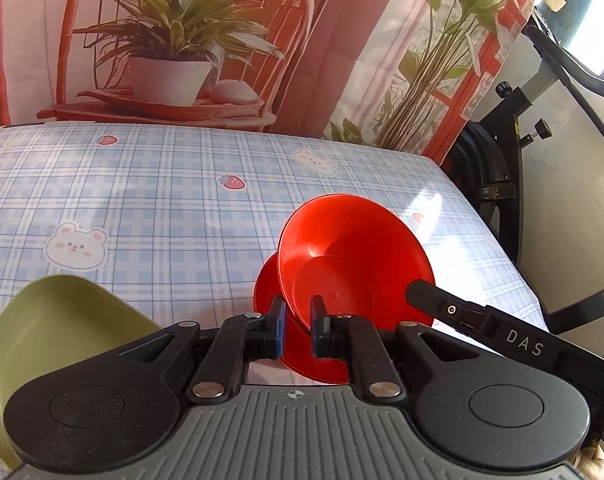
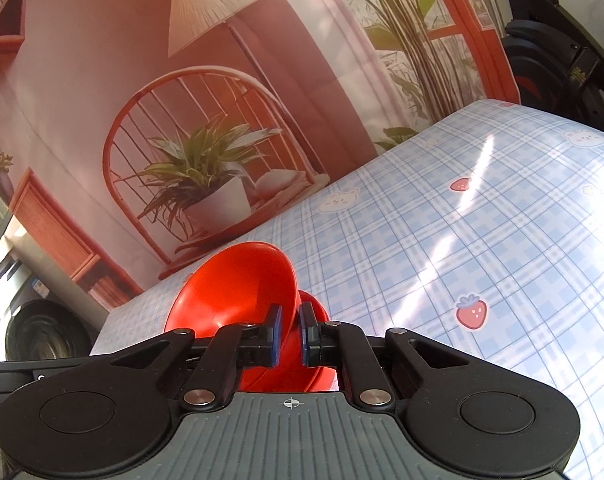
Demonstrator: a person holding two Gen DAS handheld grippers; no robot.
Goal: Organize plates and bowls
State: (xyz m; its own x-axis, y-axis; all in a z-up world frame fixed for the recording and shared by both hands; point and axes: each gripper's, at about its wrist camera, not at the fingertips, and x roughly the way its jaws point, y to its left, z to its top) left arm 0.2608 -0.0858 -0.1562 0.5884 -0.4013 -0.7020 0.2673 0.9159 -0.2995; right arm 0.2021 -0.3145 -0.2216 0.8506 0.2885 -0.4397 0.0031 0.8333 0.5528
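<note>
A red bowl (image 1: 354, 256) is held tilted above a red plate (image 1: 267, 292) on the checked tablecloth. My left gripper (image 1: 297, 316) is shut on the bowl's near rim. The right gripper's black finger (image 1: 426, 292) reaches the bowl's right rim in the left wrist view. In the right wrist view my right gripper (image 2: 290, 332) is shut on the rim of the same red bowl (image 2: 237, 284), with the red plate (image 2: 318, 308) partly hidden behind it. A green plate (image 1: 61, 332) lies at the near left.
The table (image 1: 161, 200) has a blue plaid cloth with bears and strawberries. A printed backdrop (image 1: 221, 40) hangs behind it. A black exercise bike (image 1: 514, 140) stands off the right edge. A washing machine (image 2: 37, 336) shows beyond the left edge.
</note>
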